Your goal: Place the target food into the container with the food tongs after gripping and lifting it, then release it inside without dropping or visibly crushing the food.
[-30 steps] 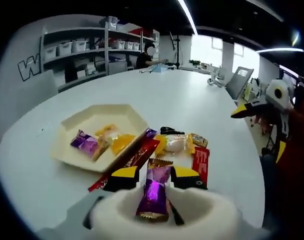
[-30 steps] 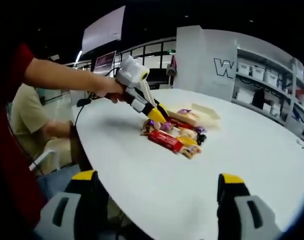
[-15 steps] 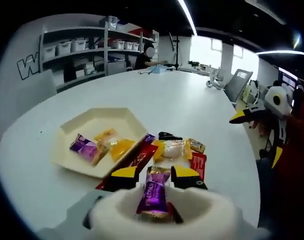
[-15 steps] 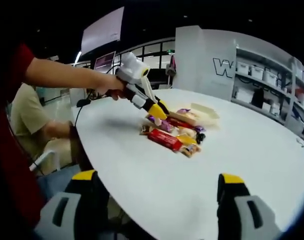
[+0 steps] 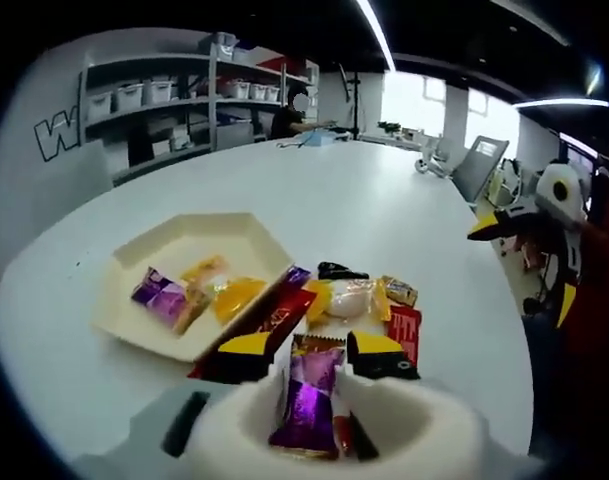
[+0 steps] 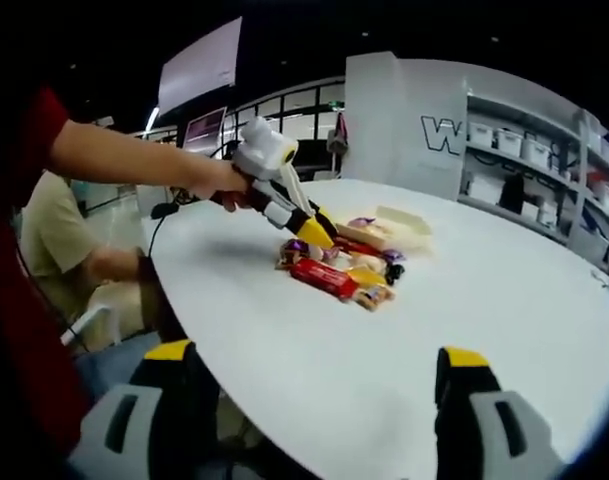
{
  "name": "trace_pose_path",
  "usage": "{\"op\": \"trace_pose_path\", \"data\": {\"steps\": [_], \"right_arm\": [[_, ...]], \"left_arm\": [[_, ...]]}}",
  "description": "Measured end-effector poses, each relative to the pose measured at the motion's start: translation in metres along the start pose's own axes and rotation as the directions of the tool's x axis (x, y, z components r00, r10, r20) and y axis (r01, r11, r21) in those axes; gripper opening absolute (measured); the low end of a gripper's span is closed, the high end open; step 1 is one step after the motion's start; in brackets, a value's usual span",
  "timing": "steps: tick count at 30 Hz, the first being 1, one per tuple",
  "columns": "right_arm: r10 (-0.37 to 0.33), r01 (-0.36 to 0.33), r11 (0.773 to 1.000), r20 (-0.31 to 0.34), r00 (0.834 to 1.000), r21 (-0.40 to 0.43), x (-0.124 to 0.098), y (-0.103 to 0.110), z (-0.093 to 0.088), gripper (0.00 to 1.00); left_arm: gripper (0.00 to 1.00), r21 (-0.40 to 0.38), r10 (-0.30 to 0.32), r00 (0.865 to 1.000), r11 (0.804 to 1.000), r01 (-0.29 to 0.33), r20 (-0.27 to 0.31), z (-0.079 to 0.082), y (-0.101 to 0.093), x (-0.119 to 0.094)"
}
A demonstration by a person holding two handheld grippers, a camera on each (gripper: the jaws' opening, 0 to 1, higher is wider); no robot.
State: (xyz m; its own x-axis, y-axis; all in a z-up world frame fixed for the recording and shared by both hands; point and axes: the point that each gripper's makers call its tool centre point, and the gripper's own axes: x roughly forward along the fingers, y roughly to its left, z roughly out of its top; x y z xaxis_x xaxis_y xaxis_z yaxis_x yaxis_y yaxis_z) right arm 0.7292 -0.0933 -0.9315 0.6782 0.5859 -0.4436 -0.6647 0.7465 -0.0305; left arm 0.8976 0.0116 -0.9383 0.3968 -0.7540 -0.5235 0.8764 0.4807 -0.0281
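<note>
Left gripper [image 5: 312, 352]: seen in the left gripper view at 6 o'clock, its yellow-tipped fingers [image 5: 246, 346] closed narrowly on a purple-wrapped candy [image 5: 306, 398]; in the right gripper view it is seen held by a hand [image 6: 216, 183] over the pile.
Purple-wrapped candy: held upright between the fingers, just above the near edge of the snack pile.
Right gripper [image 6: 319, 375]: its fingers [image 6: 170, 351] are set wide apart at 6 o'clock of its own view, nothing between them, well apart from the snacks.
Tray [image 5: 156, 325]: a cream hexagonal container, seen at 9 o'clock of the left gripper view on the white worktop [image 5: 384, 215]; a purple sweet [image 5: 156, 295] and yellow-wrapped sweets [image 5: 234, 296] are seen lying inside.
Snack pile [image 5: 356, 298]: wrapped sweets are gathered just beside the tray's right edge, with a long red bar [image 5: 285, 311] touching the tray wall and a red packet [image 5: 404, 329] at the pile's right.
Background: shelving [image 5: 164, 105] with bins is seen at 11 o'clock.
</note>
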Motion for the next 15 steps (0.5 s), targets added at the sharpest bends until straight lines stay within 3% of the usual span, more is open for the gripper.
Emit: {"op": "trace_pose_path", "data": {"steps": [9,13,15], "right_arm": [[0.008,-0.008,1.0,0.011,1.0,-0.008,0.001,0.005,0.003,0.99],[0.002,-0.002,1.0,0.018,1.0,0.001,-0.001,0.003,0.003,0.99],[0.001,-0.002,1.0,0.024,1.0,0.005,-0.002,0.003,0.005,0.99]], "left_arm": [[0.23,0.036,0.033,0.999,0.999,-0.032,-0.021,0.0,-0.001,-0.003],[0.23,0.026,0.028,1.0,0.999,-0.028,-0.002,0.011,0.0,-0.011],[0.23,0.059,0.039,0.999,0.998,-0.039,0.004,0.017,0.001,-0.015]]}}
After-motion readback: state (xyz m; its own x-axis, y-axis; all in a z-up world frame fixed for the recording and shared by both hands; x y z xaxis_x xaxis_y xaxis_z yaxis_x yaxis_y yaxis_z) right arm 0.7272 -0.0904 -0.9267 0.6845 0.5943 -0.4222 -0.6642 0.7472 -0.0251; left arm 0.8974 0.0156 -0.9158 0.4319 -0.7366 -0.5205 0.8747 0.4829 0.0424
